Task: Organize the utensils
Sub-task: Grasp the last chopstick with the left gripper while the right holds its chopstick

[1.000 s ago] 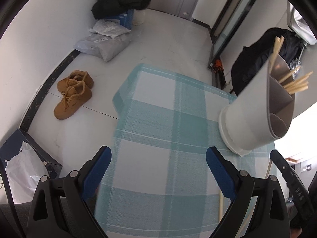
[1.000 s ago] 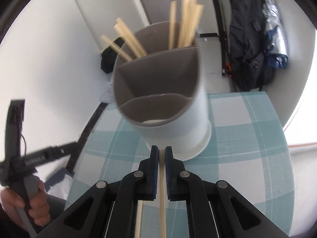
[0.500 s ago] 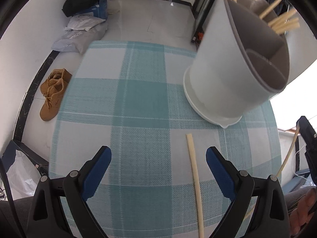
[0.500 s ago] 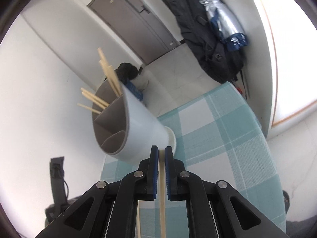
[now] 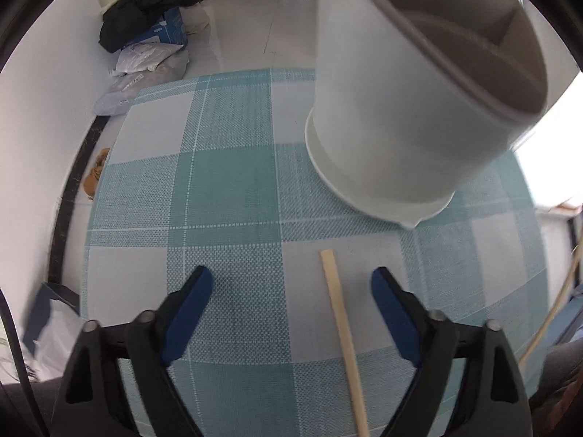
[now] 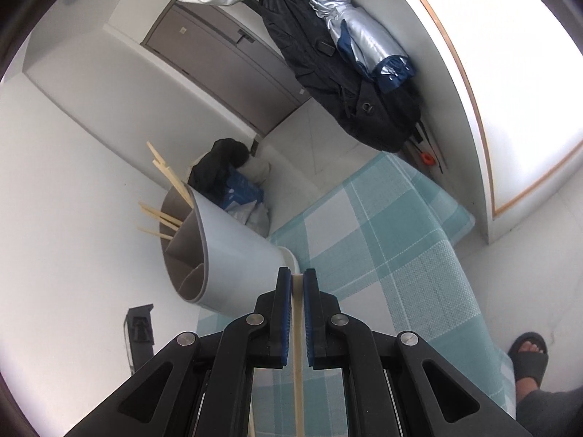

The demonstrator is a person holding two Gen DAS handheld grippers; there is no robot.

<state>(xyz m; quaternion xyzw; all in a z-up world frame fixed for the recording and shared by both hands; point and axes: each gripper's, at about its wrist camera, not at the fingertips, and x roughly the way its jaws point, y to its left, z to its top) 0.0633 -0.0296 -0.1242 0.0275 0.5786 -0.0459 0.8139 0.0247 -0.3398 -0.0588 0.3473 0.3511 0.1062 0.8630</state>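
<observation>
Closing over a chopstick (image 5: 341, 331) lying loose between its jaws, left gripper (image 5: 291, 293), utensil holder (image 5: 408, 116) just ahead, right gripper (image 6: 297, 284) jaws clenched on a second chopstick (image 6: 298, 346), checked desk (image 5: 226, 189) beneath.

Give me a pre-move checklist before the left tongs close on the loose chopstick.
1. Loose chopstick lies between the left tongs' fingers: ok, nearer the right-hand finger.
2. Left tongs not yet gripping: ok, jaws are closing, pads clear of the stick.
3. Chopstick flat on the checked tablecloth, nothing on top: ok.
4. Right tongs shut on their own chopstick: ok.
5. Holder upright, clear of the left tongs: ok.
6. Holder has free compartments: ok in the right wrist view, sticks sit only in the far one.
</observation>
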